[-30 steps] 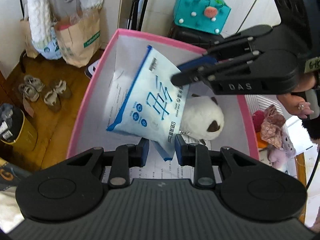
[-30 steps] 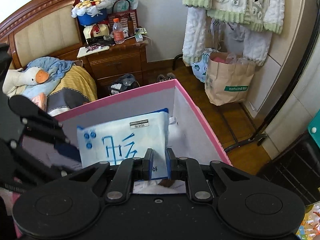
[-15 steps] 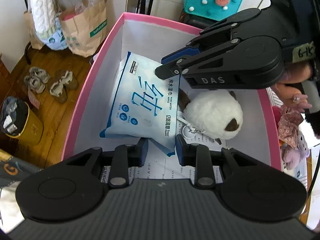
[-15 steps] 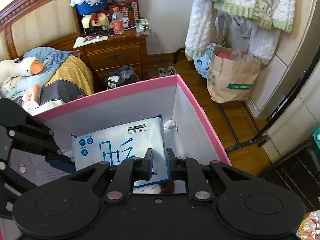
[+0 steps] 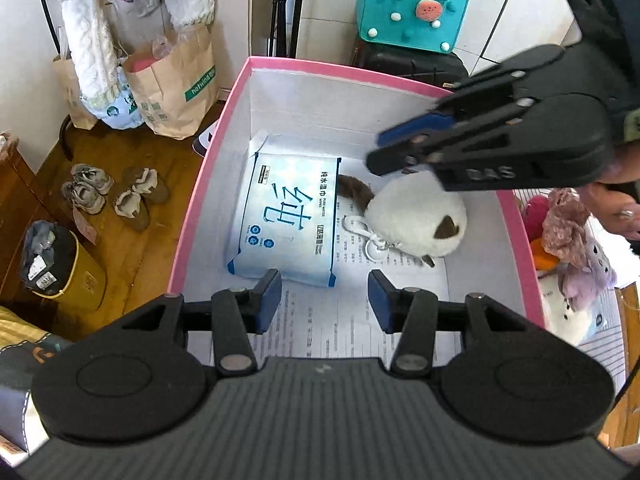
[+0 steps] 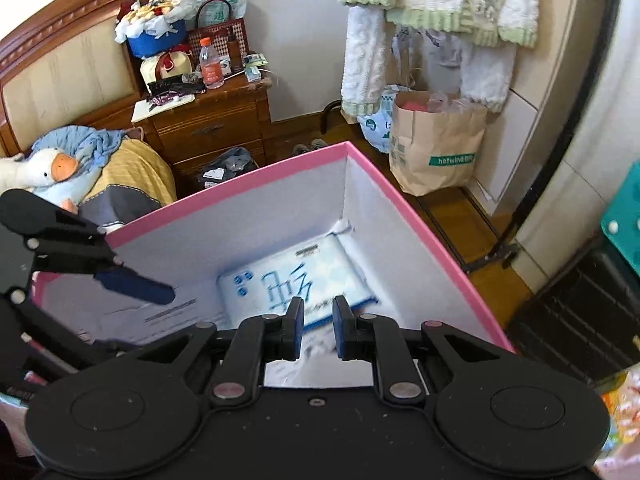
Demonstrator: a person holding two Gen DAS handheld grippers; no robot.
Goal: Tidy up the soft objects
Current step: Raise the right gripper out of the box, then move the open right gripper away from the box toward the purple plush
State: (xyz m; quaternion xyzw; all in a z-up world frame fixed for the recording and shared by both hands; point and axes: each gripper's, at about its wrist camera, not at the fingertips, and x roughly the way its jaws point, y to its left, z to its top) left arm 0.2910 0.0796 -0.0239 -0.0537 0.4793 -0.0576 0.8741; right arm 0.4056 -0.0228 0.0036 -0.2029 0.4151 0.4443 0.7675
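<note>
Your left gripper (image 5: 325,295) is over the near edge of the pink-rimmed white cardboard box (image 5: 208,184); its blue-padded jaws are opening, with nothing between them. The flat white-and-blue wet-wipe pack (image 5: 286,222) lies on the box floor just past the pads, clear of both, along the left wall and reaching toward the far-left corner. The white plush toy with brown ears (image 5: 420,220) sits beside the pack toward the right wall, its white cord loop touching the pack's right edge. Printed paper sheets (image 5: 332,328) line the floor at the near edge.

Your right gripper (image 6: 316,322) is over the box on the right side; its pads are close together with a narrow gap and pinch nothing. From its camera the pack (image 6: 296,280) lies flat below the fingertips, in the corner.

Outside the box, beyond the right wall, a heap of other soft toys (image 5: 568,240).
</note>
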